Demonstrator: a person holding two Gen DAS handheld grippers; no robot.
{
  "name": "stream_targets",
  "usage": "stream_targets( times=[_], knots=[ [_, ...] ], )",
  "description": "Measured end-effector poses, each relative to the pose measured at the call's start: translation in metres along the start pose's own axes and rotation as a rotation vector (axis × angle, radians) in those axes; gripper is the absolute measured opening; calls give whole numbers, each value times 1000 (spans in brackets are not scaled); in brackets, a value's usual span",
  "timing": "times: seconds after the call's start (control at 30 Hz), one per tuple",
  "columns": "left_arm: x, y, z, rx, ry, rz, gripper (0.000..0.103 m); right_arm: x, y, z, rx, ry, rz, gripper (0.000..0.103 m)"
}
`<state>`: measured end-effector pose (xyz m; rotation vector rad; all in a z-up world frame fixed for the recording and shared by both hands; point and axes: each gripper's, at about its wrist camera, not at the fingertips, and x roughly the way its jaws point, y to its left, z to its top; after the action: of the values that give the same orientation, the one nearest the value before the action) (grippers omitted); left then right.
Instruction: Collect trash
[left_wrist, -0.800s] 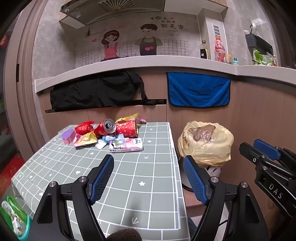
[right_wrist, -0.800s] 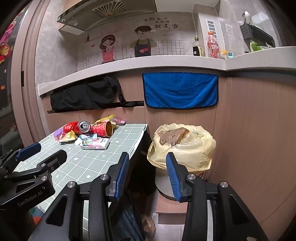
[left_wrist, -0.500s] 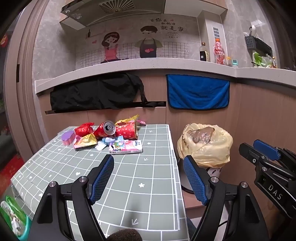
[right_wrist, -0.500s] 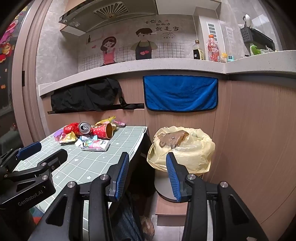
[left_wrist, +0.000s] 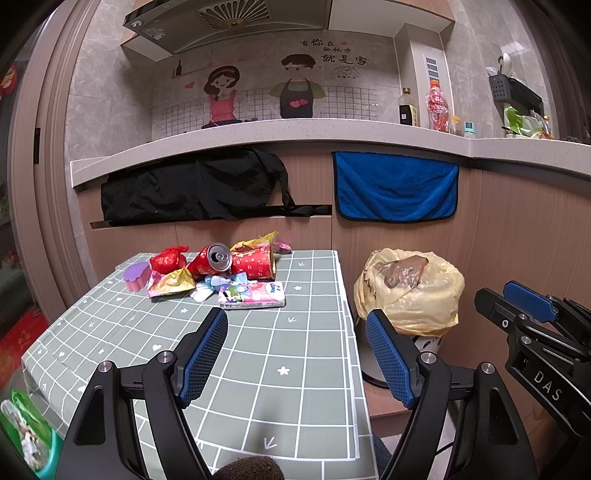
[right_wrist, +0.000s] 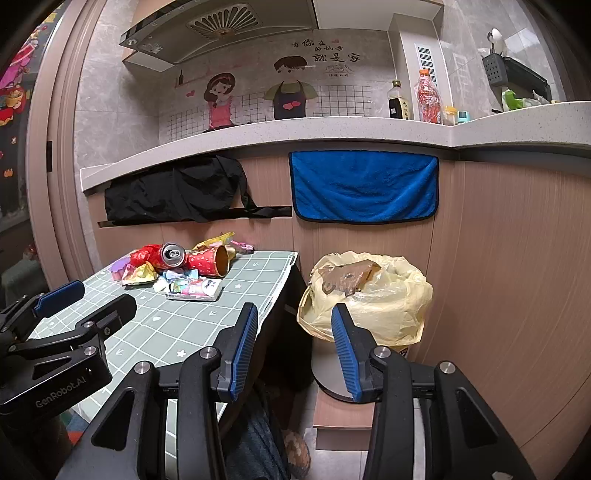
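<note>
A heap of trash lies at the far end of the green checked table (left_wrist: 258, 354): a red soda can (left_wrist: 212, 258), a red paper cup (left_wrist: 255, 263) on its side, a tissue pack (left_wrist: 253, 294), crumpled wrappers (left_wrist: 170, 282) and a purple sponge (left_wrist: 136, 277). Right of the table stands a bin lined with a yellow bag (left_wrist: 410, 295), brown paper on top. My left gripper (left_wrist: 295, 354) hovers wide open over the near half of the table, nothing between its pads. My right gripper (right_wrist: 293, 343) is open and empty, off the table's right edge, facing the bin (right_wrist: 365, 295).
A wooden counter front runs behind the table, with a black cloth (left_wrist: 195, 190) and a blue towel (left_wrist: 395, 188) hanging from it. Bottles (left_wrist: 436, 105) stand on the counter top. A low wooden step (right_wrist: 343, 410) supports the bin. A green bag (left_wrist: 26, 439) sits at lower left.
Both views have lifted and drawn back slightly, so the trash heap and bin sit a little lower and smaller. Neither gripper has changed its opening or taken anything.
</note>
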<state>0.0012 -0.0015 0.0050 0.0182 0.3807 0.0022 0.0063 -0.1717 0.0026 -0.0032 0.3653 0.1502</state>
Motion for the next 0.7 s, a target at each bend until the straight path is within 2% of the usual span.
stream_targets(
  times=[0.7],
  knots=[
    [-4,-1,-4,-4,-8,-1,77,3,-2,-3,2,2,2,39]
  ],
)
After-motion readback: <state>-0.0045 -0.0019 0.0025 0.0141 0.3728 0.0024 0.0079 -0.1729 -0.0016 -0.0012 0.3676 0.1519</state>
